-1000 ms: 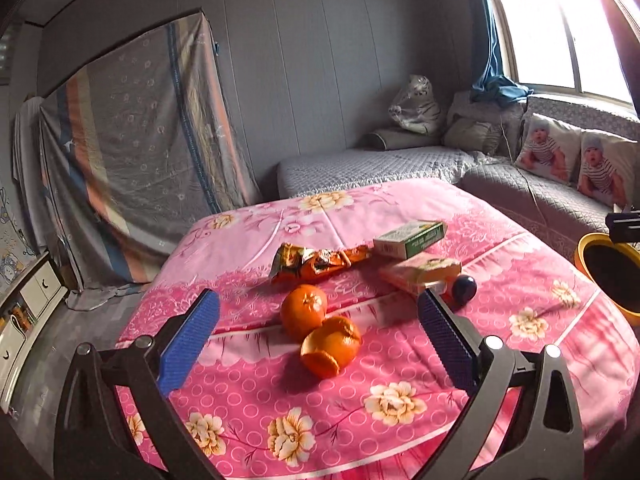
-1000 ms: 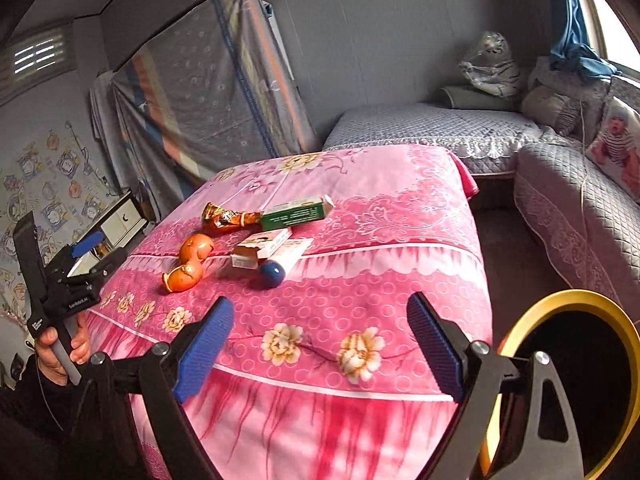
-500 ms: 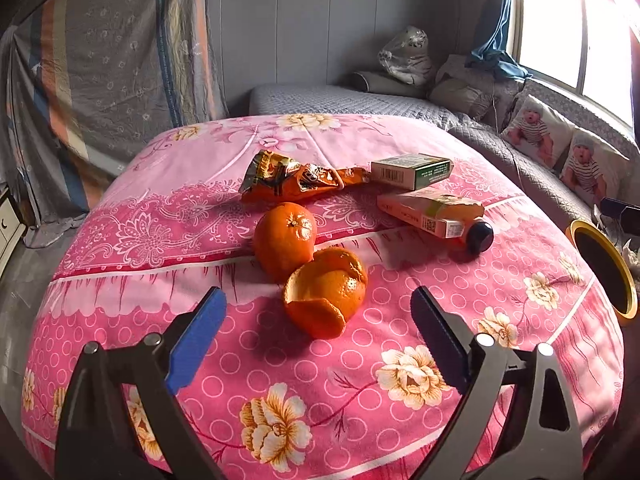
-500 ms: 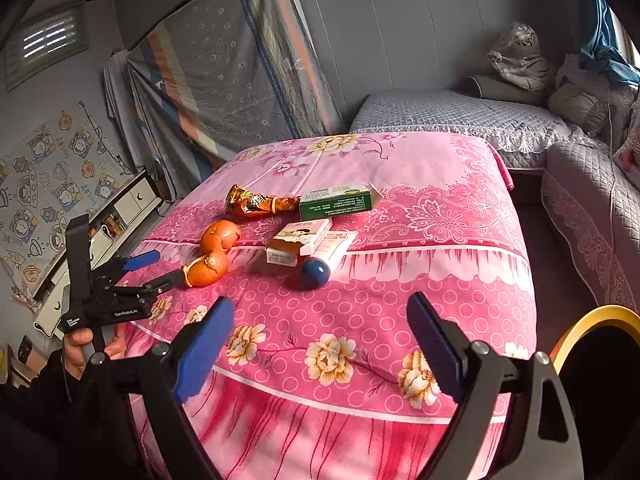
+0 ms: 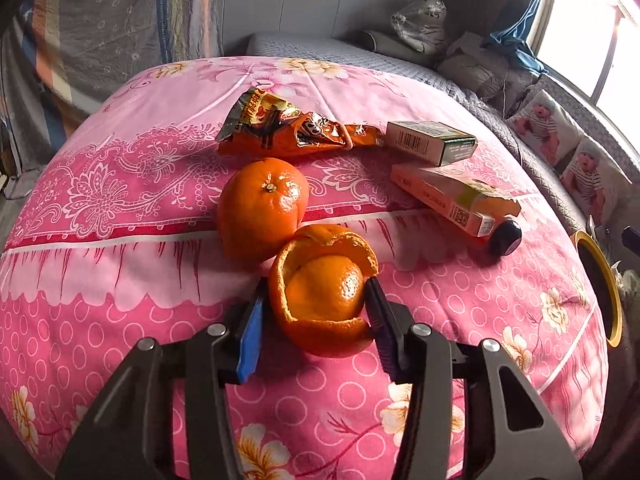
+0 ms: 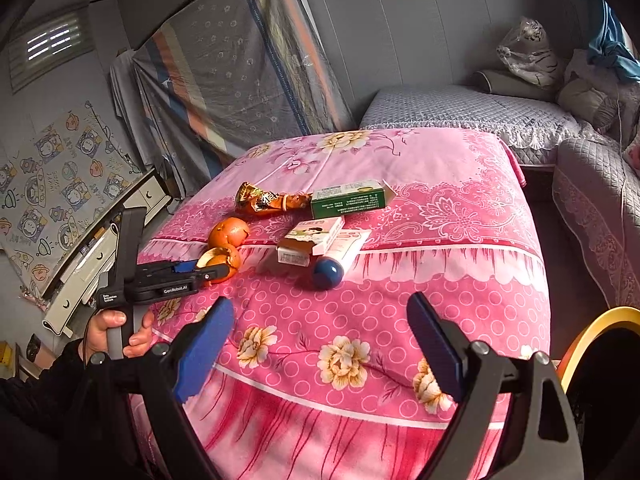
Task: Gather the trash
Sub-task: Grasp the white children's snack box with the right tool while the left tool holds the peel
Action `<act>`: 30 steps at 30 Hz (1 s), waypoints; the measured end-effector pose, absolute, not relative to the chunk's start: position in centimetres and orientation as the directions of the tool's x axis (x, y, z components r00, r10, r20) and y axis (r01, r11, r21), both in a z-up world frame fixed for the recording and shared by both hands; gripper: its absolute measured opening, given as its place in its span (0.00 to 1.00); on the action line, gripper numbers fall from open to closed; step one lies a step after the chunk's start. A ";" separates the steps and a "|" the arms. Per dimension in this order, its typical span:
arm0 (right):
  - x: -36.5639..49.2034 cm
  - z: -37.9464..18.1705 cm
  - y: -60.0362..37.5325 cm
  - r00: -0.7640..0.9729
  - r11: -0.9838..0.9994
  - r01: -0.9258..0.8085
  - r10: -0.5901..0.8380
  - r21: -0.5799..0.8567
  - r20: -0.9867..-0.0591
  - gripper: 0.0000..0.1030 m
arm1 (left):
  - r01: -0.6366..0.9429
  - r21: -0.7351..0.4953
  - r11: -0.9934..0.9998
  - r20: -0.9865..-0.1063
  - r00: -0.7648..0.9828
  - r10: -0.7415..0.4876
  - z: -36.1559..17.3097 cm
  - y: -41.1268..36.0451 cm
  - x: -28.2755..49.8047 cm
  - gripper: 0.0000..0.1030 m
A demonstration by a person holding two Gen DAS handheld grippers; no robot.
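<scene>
Between closing left gripper pads — orange peel, underside hidden.

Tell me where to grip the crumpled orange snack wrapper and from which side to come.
Grip the snack wrapper at its twisted narrow neck, toward the green box. Come from above with fingers across that neck: it lies flat, and the whole orange blocks the near side.

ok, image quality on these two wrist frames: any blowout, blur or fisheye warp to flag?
Left wrist: window blown out at top right, table edge bowed by the fisheye, peeled orange sharp. Right wrist: dimmer, dark vignette in the corners, no motion blur, trash bin rim cut off at the right.
</scene>
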State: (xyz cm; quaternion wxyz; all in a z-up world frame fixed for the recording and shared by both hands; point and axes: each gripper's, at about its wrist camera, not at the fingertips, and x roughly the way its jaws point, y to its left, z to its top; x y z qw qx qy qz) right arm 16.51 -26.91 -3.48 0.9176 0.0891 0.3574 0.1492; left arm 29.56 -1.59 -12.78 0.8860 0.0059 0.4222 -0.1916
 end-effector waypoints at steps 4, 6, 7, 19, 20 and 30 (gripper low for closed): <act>18.5 -3.2 -25.2 0.673 0.934 -0.245 0.356 0.258 -0.648 0.82 | 0.342 -0.145 0.929 -0.735 0.591 -0.332 -12.2 -1.6 29.1 0.36; 20.0 -3.5 -24.2 0.649 0.930 -0.256 0.367 0.262 -0.667 0.82 | 0.337 -0.158 0.928 -0.734 0.589 -0.339 -12.1 -1.4 28.9 0.36; 20.7 -3.7 -23.6 0.639 0.931 -0.254 0.365 0.263 -0.677 0.82 | 0.335 -0.166 0.928 -0.733 0.588 -0.343 -12.0 -1.2 28.7 0.35; 31.0 -7.8 -18.1 0.551 0.985 -0.142 0.160 0.097 -0.819 0.82 | 0.337 -0.211 0.917 -0.669 0.635 -0.387 -9.5 0.9 25.3 0.35; 31.6 -8.4 -17.9 0.546 0.989 -0.131 0.132 0.072 -0.827 0.82 | 0.338 -0.216 0.916 -0.664 0.637 -0.392 -9.4 1.1 25.0 0.35; 33.5 -11.3 -15.6 0.515 0.988 -0.142 0.027 -0.054 -0.857 0.55 | 0.333 -0.231 0.914 -0.620 0.674 -0.402 -8.3 2.2 23.7 0.35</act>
